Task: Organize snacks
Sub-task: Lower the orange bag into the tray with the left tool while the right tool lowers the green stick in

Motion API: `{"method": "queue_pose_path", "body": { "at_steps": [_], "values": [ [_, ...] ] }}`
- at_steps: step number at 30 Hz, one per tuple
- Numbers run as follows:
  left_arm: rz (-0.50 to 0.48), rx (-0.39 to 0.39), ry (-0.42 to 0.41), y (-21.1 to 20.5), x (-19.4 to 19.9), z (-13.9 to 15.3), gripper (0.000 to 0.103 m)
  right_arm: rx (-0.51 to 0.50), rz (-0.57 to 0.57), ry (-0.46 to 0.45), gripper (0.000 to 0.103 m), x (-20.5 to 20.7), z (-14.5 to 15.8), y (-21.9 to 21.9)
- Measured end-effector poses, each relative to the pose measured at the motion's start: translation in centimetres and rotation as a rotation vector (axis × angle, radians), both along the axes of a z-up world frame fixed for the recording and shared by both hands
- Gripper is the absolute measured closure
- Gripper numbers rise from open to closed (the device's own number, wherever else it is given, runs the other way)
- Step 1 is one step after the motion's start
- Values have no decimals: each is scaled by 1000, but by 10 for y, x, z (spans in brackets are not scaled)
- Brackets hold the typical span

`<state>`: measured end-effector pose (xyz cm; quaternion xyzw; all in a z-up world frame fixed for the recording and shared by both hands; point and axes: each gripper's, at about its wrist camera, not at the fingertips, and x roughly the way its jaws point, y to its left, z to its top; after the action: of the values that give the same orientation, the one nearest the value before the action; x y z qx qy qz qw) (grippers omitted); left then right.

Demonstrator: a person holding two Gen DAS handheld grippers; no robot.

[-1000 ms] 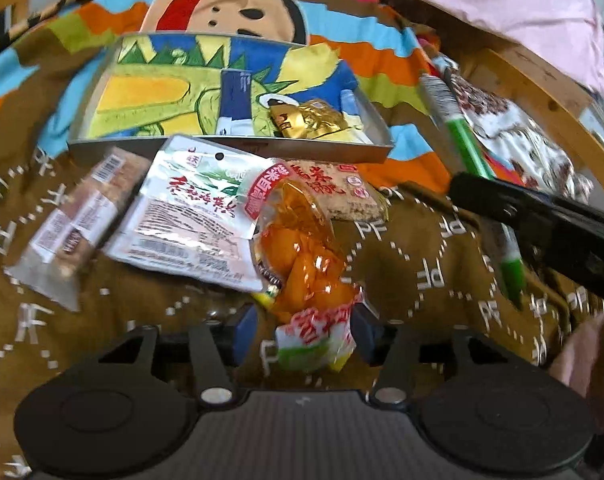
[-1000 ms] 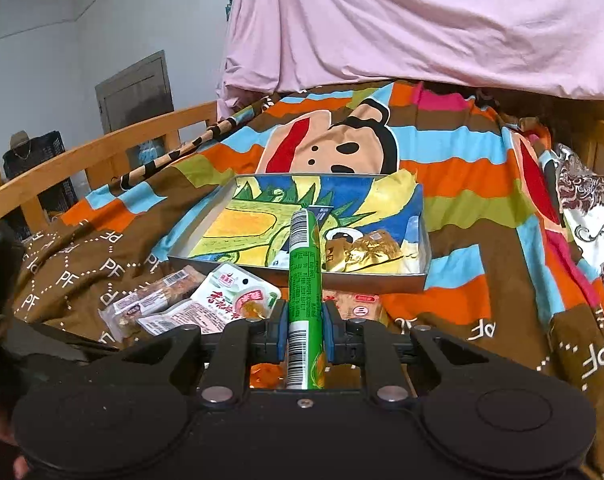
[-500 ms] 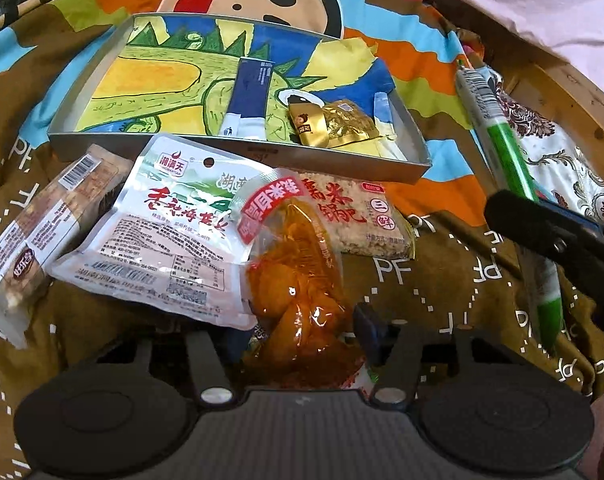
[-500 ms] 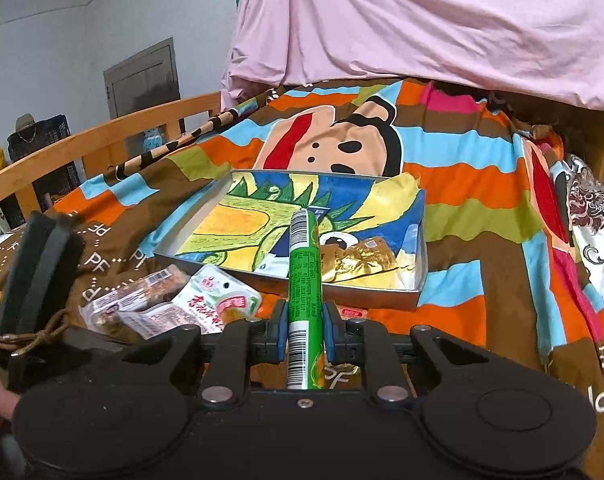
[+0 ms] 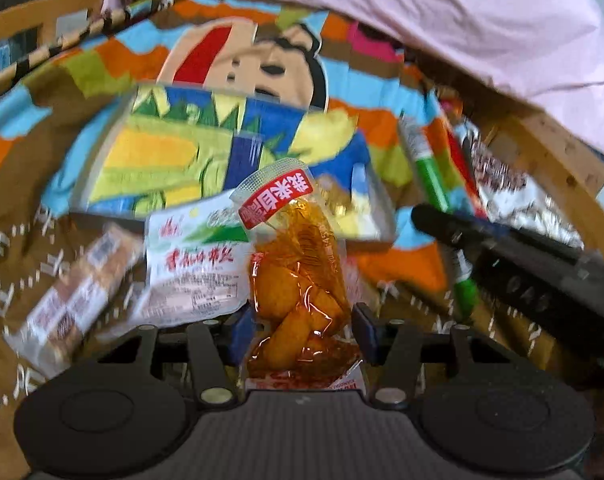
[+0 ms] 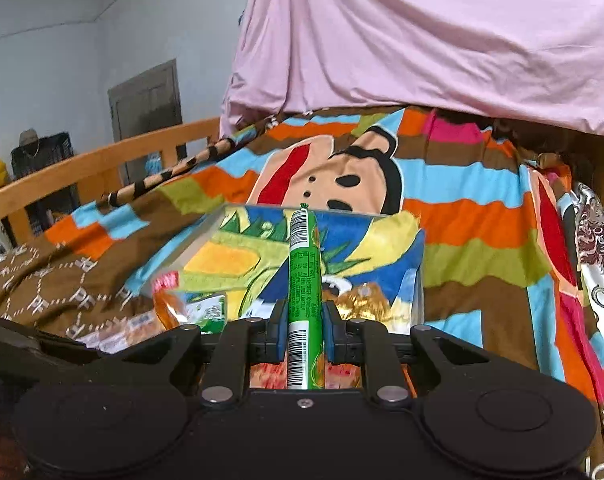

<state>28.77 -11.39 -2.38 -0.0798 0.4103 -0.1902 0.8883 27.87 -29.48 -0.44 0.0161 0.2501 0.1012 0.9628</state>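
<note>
My left gripper (image 5: 300, 332) is shut on an orange snack pouch (image 5: 298, 276) with a red label and holds it up off the blanket; the pouch also shows in the right wrist view (image 6: 168, 304). My right gripper (image 6: 304, 330) is shut on a green stick snack (image 6: 304, 276), also seen in the left wrist view (image 5: 434, 184). A shallow metal tray (image 5: 98, 168) with a cartoon lining lies ahead; in the right wrist view (image 6: 190, 244) it holds a gold-wrapped sweet (image 6: 362, 300). A white and green packet (image 5: 194, 264) and a brown bar packet (image 5: 78, 292) lie on the blanket in front of the tray.
The striped cartoon blanket (image 6: 474, 216) covers the bed. A wooden bed rail (image 6: 82, 168) runs along the left and another (image 5: 558, 168) on the right. A pink sheet (image 6: 422, 40) hangs behind the tray. A patterned cloth (image 6: 602, 264) lies at the right.
My left gripper has closed on the orange pouch and lifted it off the blanket toward the tray. My right gripper, still holding the green stick, has moved closer over the tray.
</note>
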Motion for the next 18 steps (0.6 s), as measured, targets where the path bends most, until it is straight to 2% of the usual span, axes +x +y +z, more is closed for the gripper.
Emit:
{"method": "queue_pose_path", "body": {
  "at_steps": [7, 13, 18],
  "values": [
    [13, -14, -69, -10, 34, 26, 46, 58, -46, -22, 84, 30, -4, -11],
    [51, -31, -77, -15, 79, 25, 46, 120, -95, -7, 84, 68, -17, -25],
    [71, -10, -86, -24, 119, 15, 46, 167, -126, 9, 84, 98, -34, -35]
  ]
}}
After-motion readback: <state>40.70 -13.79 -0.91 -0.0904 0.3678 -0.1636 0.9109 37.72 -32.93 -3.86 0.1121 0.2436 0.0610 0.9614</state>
